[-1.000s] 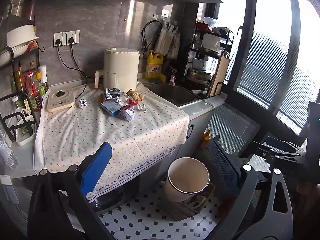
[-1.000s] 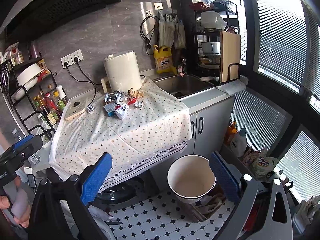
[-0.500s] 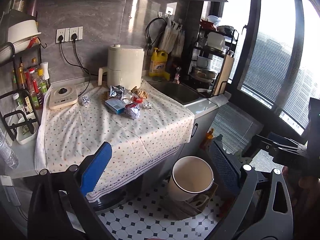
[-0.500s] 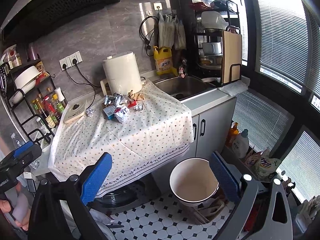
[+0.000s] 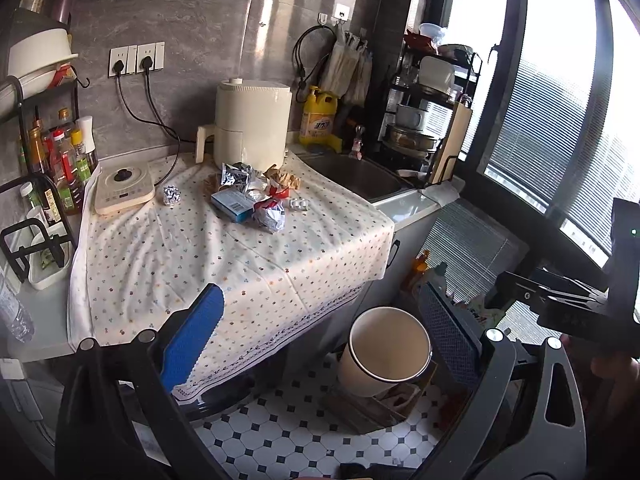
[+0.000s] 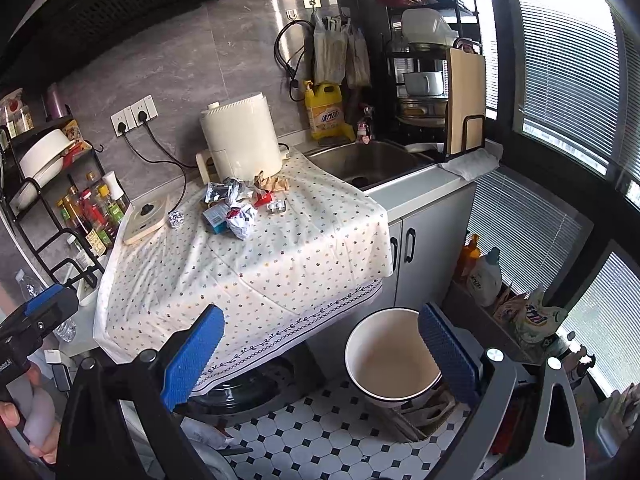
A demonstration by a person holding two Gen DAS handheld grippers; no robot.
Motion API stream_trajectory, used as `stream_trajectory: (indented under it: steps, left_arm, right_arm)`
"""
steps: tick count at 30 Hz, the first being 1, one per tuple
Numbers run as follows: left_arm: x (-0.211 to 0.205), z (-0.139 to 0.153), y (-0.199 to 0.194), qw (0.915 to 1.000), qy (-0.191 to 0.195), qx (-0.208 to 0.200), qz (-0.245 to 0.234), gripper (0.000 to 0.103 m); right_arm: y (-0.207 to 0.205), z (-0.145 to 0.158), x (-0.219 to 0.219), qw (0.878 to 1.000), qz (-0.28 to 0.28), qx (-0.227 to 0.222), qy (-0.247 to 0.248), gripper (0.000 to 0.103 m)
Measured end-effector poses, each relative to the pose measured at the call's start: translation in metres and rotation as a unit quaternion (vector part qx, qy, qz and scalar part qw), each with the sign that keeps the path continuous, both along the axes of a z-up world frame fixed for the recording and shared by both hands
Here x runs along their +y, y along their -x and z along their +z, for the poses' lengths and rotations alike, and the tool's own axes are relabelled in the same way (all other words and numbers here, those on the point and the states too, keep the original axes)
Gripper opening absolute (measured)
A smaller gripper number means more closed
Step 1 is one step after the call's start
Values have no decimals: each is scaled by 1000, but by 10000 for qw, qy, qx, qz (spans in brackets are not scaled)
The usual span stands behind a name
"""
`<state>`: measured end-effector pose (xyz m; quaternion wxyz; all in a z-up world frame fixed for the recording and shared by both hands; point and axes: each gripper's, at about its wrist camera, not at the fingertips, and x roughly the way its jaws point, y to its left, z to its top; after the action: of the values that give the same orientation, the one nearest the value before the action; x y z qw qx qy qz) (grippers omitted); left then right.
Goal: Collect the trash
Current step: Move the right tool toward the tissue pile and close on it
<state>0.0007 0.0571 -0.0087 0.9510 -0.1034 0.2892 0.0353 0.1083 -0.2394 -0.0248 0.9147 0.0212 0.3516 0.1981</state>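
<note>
While both claws hang back from the bench (image 5: 224, 264), nothing has been picked up yet, so by my reckoning this is the approach, before the first grab. The left claw (image 5: 320, 336) is spread wide with nothing between its blue pads, and the right claw (image 6: 320, 344) is just as wide and just as bare.

Everything worth collecting sits in one heap, the trash pile (image 5: 256, 196), on the flowered cloth directly in front of the cream air fryer (image 5: 252, 124). Within it I can make out a silver foil packet (image 5: 236, 174) closest to the fryer, a blue carton (image 5: 232, 206), a crumpled wrapper (image 5: 272, 216) on the near side, and a small blister strip (image 5: 299, 204) off toward the sink. A foil ball (image 5: 171, 194) lies apart from the heap, between it and the induction hob (image 5: 122, 192).

Well below the fryer, on the tiled floor past the cloth's hanging edge, stands the open bin (image 6: 392, 356), which looks empty.

Next, I'd say, one claw must travel forward over the cloth to the heap, settle its pads either side of a single piece, likely the near wrapper, and close gently, since these scraps are light and could slide.
</note>
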Motion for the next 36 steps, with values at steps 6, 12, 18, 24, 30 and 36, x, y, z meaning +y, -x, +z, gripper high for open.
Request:
stream_trajectory:
  steps: [6, 12, 18, 24, 30, 36]
  left_arm:
    - [24, -9, -2, 9998, 68, 53, 183, 97]
    - [59, -14, -9, 9985, 62, 90, 534, 97]
    - [98, -19, -29, 9950, 127, 96, 987, 97]
    - [132, -28, -62, 9903, 114, 184, 1375, 97]
    - [161, -50, -108, 9862, 311, 437, 1568, 97]
    - [176, -69, -156, 9833, 432, 649, 1642, 93]
  right_arm:
    - [-18, -12, 33, 9997, 201, 97, 28, 95]
    - [-47, -20, 82, 9981, 608, 131, 26, 95]
    - [-97, -27, 141, 9941, 1071, 179, 50, 95]
    - [-153, -45, 194, 9884, 1499, 205, 116, 95]
    - [-210, -72, 234, 9836, 1703, 579, 104, 91]
    - [-258, -104, 263, 9769, 1931, 903, 153, 83]
